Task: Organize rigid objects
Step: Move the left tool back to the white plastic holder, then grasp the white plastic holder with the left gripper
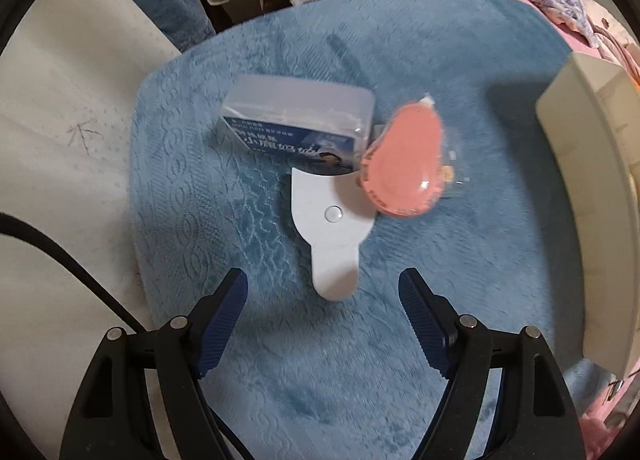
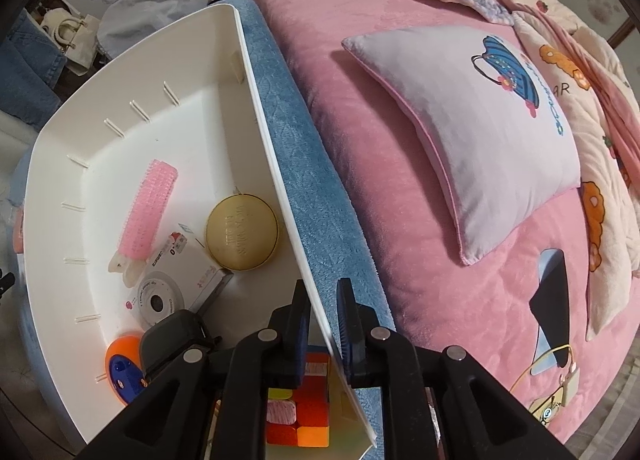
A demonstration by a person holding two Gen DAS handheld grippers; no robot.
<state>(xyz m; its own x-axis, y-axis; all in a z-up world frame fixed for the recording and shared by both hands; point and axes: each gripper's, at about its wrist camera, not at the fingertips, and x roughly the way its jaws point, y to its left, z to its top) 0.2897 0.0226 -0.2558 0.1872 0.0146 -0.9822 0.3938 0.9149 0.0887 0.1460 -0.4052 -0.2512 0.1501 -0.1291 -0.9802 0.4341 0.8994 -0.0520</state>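
Open-jawed, my left gripper (image 1: 323, 326) hovers over a white paddle-shaped piece (image 1: 329, 229) on the blue mat (image 1: 240, 188); blurred floss-box (image 1: 298, 122) label unreadable. Right gripper (image 2: 323, 326) clamps the white bin (image 2: 276, 196) wall; inside, a gold tin (image 2: 241, 237) with illegible embossing.

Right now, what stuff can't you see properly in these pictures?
- Rubik's cube, right wrist view: mostly hidden under the right tool.
- Orange and blue thing, right wrist view: half covered by a black object; can't tell what it is.
- Blue box label, left wrist view: too blurred to read.
- White bin, left wrist view: cut off by the edge, its inside unseen.
- Pink oval case, left wrist view: blurred.
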